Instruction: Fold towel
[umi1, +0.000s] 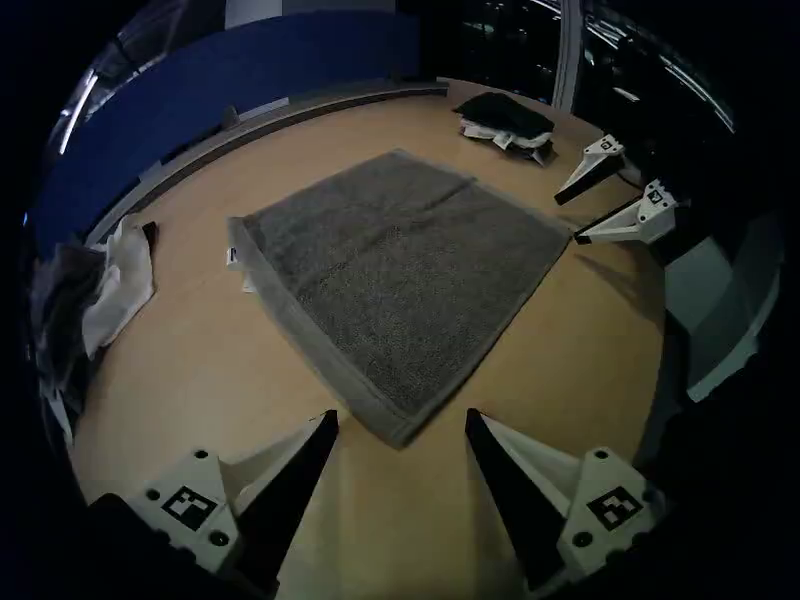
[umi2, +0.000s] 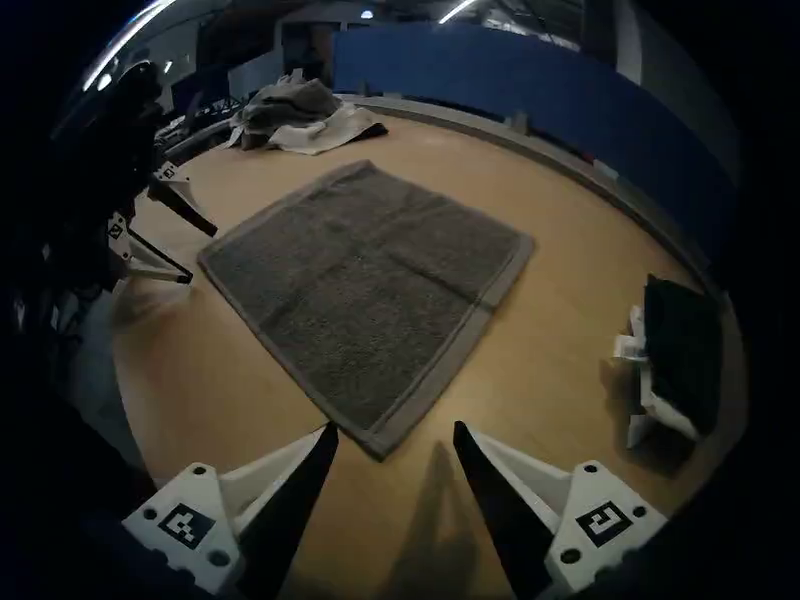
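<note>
The left gripper, fingers spread, hovers just short of one corner of the grey towel lying flat on the tabletop; the right gripper, fingers equally spread, faces a neighbouring corner. Folding looks unstarted: each must lower and pinch its corner.
</note>
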